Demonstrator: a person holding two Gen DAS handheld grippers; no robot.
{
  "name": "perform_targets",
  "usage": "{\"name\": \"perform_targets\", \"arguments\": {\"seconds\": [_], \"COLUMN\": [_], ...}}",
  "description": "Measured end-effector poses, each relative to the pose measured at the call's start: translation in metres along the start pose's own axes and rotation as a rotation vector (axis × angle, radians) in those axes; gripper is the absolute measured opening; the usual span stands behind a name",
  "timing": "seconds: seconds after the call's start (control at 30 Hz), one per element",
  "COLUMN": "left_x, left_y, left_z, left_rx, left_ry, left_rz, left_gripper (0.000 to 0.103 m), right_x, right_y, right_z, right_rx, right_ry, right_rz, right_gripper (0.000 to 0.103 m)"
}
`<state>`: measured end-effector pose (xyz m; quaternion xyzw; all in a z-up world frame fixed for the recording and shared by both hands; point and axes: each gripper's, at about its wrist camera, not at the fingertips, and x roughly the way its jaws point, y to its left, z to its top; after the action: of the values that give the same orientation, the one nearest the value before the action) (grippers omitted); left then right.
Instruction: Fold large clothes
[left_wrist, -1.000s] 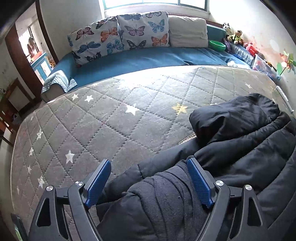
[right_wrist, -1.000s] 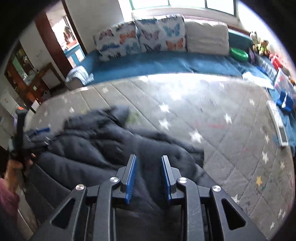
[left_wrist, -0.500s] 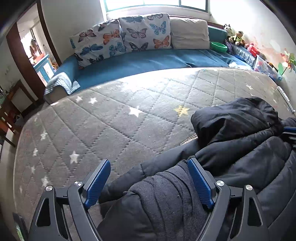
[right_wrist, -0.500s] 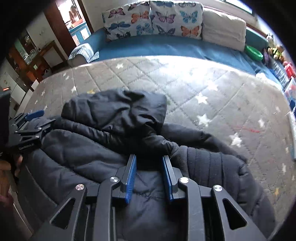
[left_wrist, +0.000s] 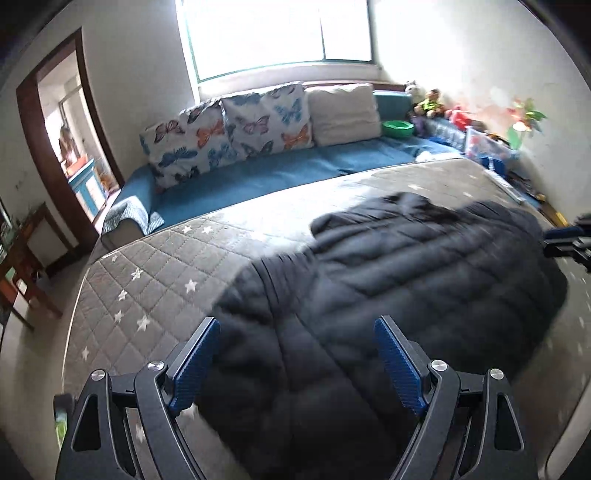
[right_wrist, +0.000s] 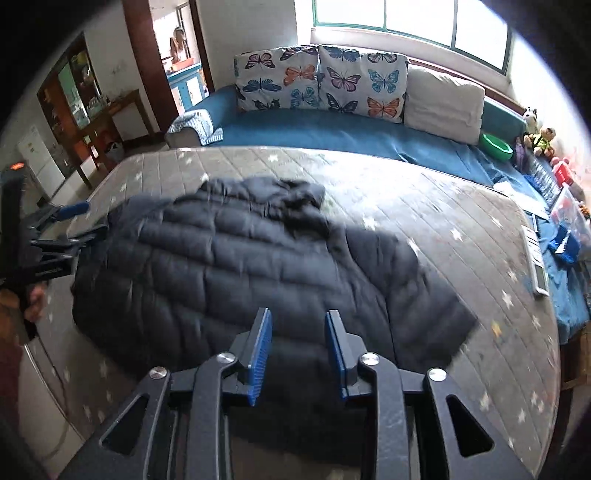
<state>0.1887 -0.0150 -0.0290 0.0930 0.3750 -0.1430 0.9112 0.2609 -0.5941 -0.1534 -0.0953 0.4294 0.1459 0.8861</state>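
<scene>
Jacket (right_wrist: 258, 266) is spread flat on the mattress (right_wrist: 461, 229). Left gripper (left_wrist: 295, 362) is released; right gripper (right_wrist: 299, 350), just widened, holds nothing. Likely next: a side must be gripped and folded inward.

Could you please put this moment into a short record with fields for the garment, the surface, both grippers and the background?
garment: dark quilted jacket, spread flat, hood end toward the pillows
surface: grey star-patterned mattress
left gripper: fingers wide apart, above the jacket's near edge, nothing held
right gripper: has just been opening, nothing between the fingers, jacket below
background: butterfly pillows, green bowl, window
</scene>
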Motion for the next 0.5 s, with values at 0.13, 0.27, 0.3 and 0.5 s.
{"name": "perform_targets", "arguments": {"seconds": [0.13,0.27,0.3,0.5], "left_x": [-0.02,-0.018,-0.013,0.006], "left_y": [-0.004,0.006,0.009,0.029], "left_z": [-0.039,-0.07,-0.076,-0.094], "left_rx": [-0.034,-0.119,-0.143,-0.246], "left_ry": [0.021,0.065,0.085,0.124], "left_rz": [-0.031,-0.064,-0.066,-0.145], "left_gripper": [0.091,0.091,0.091,0.095], "right_x": [0.004,0.013,0.013,0.031], "right_y": [0.0,-0.007,-0.009,-0.018], "right_z": [-0.021,-0.038,-0.044,-0.057], "right_rx": [-0.01,0.033,0.04,0.063], "right_ry": [0.016,0.034,0.03,0.049], "right_rz": [-0.04,-0.061,-0.06,-0.068], "right_gripper": [0.047,0.055,0.058,0.075]}}
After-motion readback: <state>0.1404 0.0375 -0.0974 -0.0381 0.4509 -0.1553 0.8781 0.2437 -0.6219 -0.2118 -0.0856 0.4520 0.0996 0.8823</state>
